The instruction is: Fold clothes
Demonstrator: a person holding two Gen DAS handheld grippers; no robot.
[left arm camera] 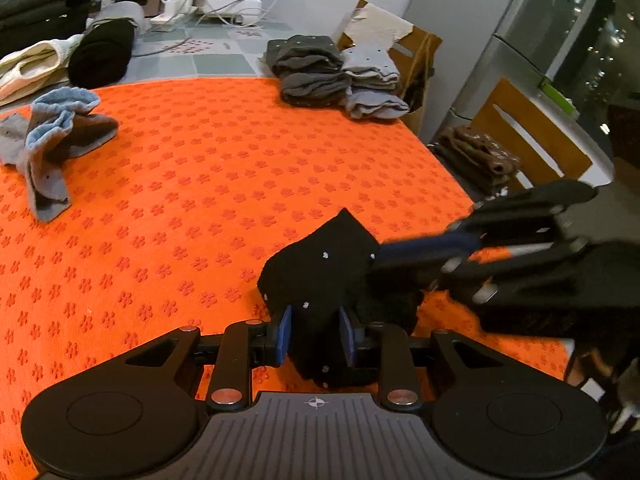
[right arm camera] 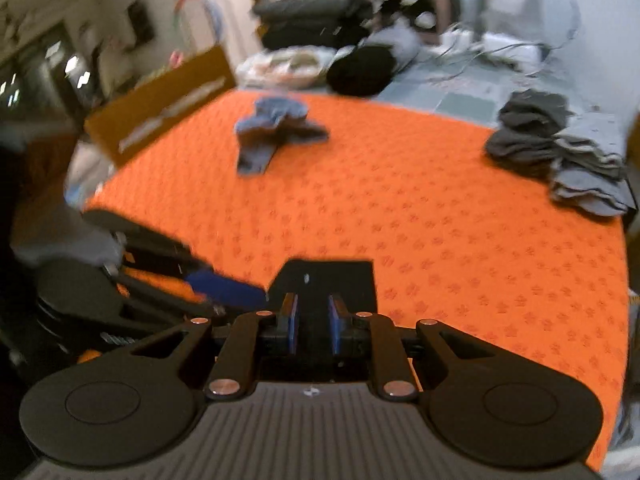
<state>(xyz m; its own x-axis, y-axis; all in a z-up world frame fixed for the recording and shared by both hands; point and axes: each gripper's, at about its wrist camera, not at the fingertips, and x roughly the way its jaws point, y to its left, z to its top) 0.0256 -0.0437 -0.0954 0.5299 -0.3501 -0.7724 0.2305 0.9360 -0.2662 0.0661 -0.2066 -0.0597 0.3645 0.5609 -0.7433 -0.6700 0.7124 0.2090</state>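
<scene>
Blue-padded fingers [left arm camera: 285,334] of the left gripper [left arm camera: 316,334] were clamped on a black sock [left arm camera: 320,264], its dotted fabric bunched between the pads. From the right side, the right gripper [left arm camera: 384,260] reached in and seemed pinched on the sock's far edge; in its own view [right arm camera: 313,320] dark cloth filled the narrow gap between its pads, though blur made the exact contact hard to read. Both grippers held the sock near the front edge of the orange mat [left arm camera: 200,200], and I could not tell whether it hung just over the mat or touched it.

Folded socks sat in a pile [left arm camera: 336,76] at the mat's far right corner. A loose blue-grey sock [left arm camera: 52,140] lay crumpled near the far left edge, not yet folded.

By my judgement the fold on the black sock was under way, and the risks lay in the grip. The left pads held a thick bunch rather than a clean edge, so one layer could slip out as the halves were brought together, leaving the fold crooked. The two grippers were very close, nearly touching; a hasty move could knock them together or pull the cloth out of the right pinch. So near the front edge, a dropped sock could also slide off the mat
</scene>
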